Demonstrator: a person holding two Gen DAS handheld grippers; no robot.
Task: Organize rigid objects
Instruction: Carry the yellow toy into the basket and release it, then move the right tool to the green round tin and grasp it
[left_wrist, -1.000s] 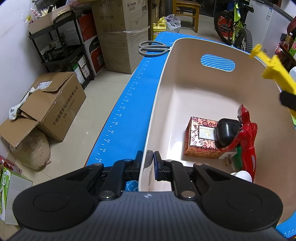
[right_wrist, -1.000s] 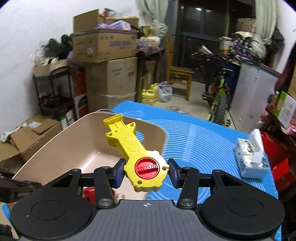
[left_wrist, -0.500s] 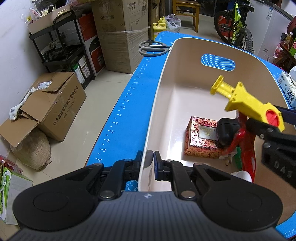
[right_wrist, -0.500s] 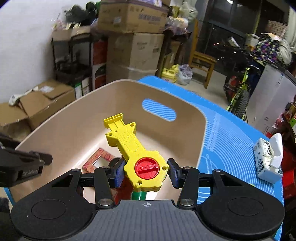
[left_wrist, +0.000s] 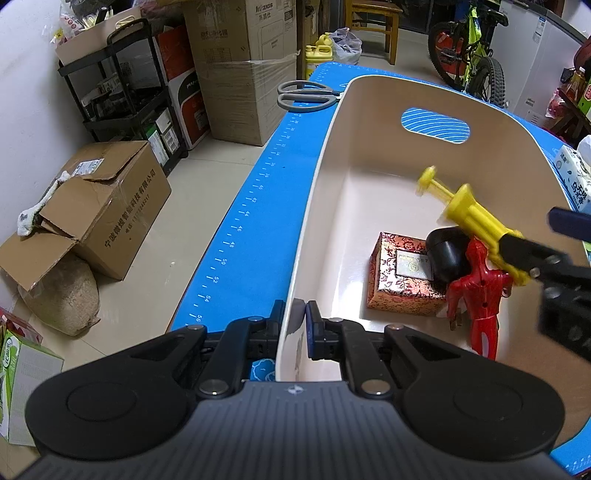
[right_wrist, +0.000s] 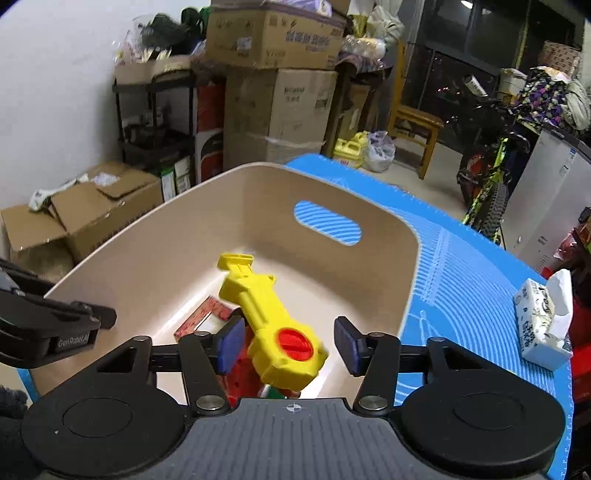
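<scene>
Your right gripper has just let go: half a second ago its blue pads were pressed on the round head of the yellow plastic toy launcher with the red dial, and now the fingers stand wide, with a clear gap on each side of the toy. The launcher is blurred and tilted in both views — I judge it is dropping free, over the inside of the beige plastic tub with the oval handle hole. It has also come lower than before, from above the rim to well inside the walls. For the task this means one more rigid object is nearly put away, beside the red patterned gift box, the black rounded case and the red toy figure that already lie at the near end. Your left gripper has not changed: its fingers are narrow and pinch the near wall of the tub, one inside and one outside, so the tub stays steady on the blue measuring mat. Some things are hard to see — where the launcher will land is hidden under it, a green and a white piece below it are cut off, and the grey scissors on the mat beyond the tub are partly behind its rim.
</scene>
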